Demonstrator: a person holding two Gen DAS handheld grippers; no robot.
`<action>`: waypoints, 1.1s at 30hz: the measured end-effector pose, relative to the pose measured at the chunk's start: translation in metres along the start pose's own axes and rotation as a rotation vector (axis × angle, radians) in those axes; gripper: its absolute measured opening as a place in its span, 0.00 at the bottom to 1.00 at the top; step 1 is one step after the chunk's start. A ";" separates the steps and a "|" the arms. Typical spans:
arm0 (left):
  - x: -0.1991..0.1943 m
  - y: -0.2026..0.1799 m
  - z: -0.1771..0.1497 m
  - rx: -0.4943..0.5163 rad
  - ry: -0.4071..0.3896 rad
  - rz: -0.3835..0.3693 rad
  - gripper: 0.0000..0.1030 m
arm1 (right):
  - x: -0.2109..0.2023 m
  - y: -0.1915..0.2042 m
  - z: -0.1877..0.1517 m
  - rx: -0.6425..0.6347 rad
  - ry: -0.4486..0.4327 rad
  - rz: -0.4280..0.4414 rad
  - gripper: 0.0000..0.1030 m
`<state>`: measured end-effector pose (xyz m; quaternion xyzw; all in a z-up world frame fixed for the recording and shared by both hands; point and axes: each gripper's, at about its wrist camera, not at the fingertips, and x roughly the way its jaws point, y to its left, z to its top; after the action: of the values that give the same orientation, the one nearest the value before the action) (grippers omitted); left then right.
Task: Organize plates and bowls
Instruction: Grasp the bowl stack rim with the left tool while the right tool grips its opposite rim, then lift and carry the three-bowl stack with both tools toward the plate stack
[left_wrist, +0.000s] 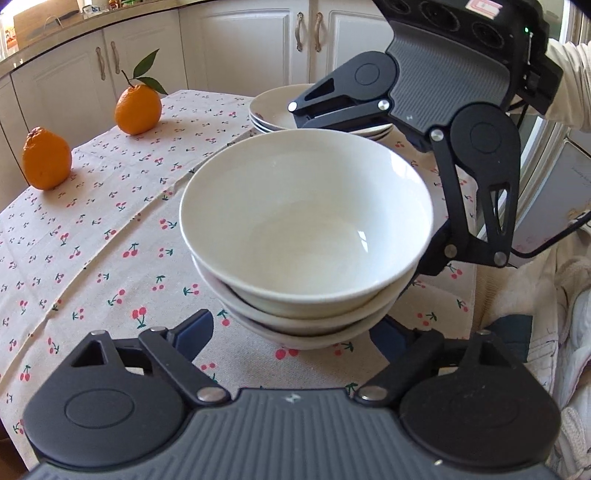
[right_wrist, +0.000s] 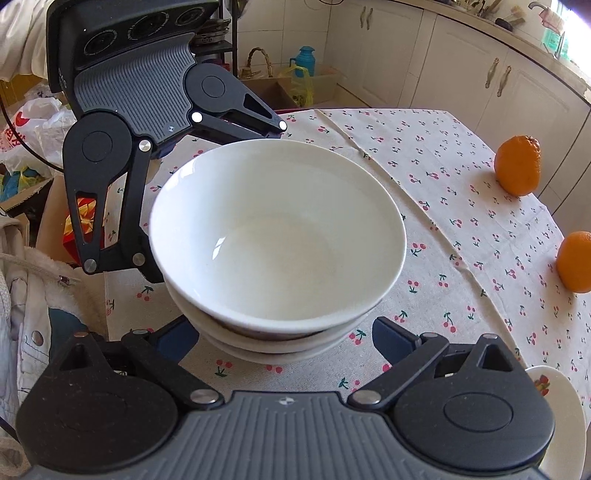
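Observation:
A stack of three white bowls (left_wrist: 306, 221) stands on the cherry-print tablecloth (left_wrist: 92, 240), and both grippers reach around it from opposite sides. My left gripper (left_wrist: 293, 332) straddles the foot of the stack. Its right finger lies against the lower bowls, while its left finger (left_wrist: 195, 332) stands a little off them. My right gripper (right_wrist: 286, 339) is open around the same bowl stack (right_wrist: 277, 229), with a gap showing at its right finger (right_wrist: 391, 339). A stack of white plates (left_wrist: 269, 110) sits behind the bowls.
Two oranges (left_wrist: 138, 109) (left_wrist: 46, 158) sit on the far part of the table. A plate with a strawberry print (right_wrist: 554, 387) lies at the near right edge. White cabinets (left_wrist: 240, 44) stand behind. A person's light sleeve (left_wrist: 569, 74) and clothing are close by.

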<state>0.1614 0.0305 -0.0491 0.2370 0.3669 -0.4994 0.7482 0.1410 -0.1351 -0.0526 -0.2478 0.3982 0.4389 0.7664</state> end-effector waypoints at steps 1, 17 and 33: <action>0.000 0.001 0.000 0.000 0.000 -0.011 0.86 | 0.000 0.000 0.001 -0.007 0.001 0.012 0.96; 0.005 0.007 0.004 0.051 0.007 -0.079 0.79 | 0.005 -0.008 0.008 -0.041 0.023 0.078 0.89; 0.004 0.003 0.006 0.031 0.012 -0.070 0.79 | 0.001 -0.008 0.007 -0.037 0.023 0.086 0.89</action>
<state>0.1666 0.0252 -0.0488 0.2385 0.3716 -0.5297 0.7242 0.1506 -0.1336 -0.0489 -0.2495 0.4093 0.4757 0.7375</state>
